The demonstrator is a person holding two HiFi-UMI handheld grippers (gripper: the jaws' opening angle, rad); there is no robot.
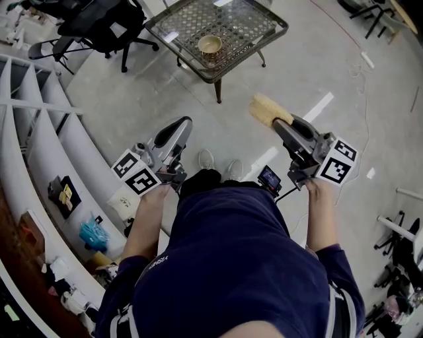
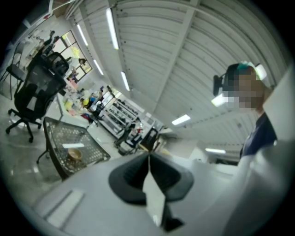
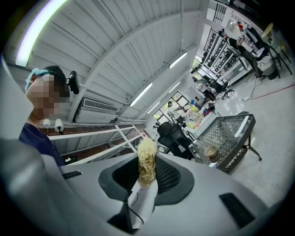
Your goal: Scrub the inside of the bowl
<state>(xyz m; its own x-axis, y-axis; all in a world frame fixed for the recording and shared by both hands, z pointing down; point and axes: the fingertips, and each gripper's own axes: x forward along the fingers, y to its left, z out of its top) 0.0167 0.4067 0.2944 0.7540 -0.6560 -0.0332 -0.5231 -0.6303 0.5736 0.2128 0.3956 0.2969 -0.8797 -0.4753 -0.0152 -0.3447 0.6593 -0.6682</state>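
While bowl point(image 1: 210, 45) is sitting on mesh table point(image 1: 264, 20), right gripper point(image 1: 283, 124) is clamping straw-coloured scrubber point(image 1: 266, 108) short of table; left gripper point(image 1: 182, 124), also short of table, is hovering, jaws together, empty.

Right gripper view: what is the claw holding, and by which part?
A straw-coloured fibrous scrubber, pinched by its near end in the right claw; the rest sticks out ahead.

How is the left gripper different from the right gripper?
The left gripper has its jaws shut on nothing; the right gripper squeezes a yellow scrubber in its jaws. The left gripper ends in a bare tip, while the right gripper has straw-like fibres sticking out. Both are held out in front of the person, away from the bowl on the mesh table.
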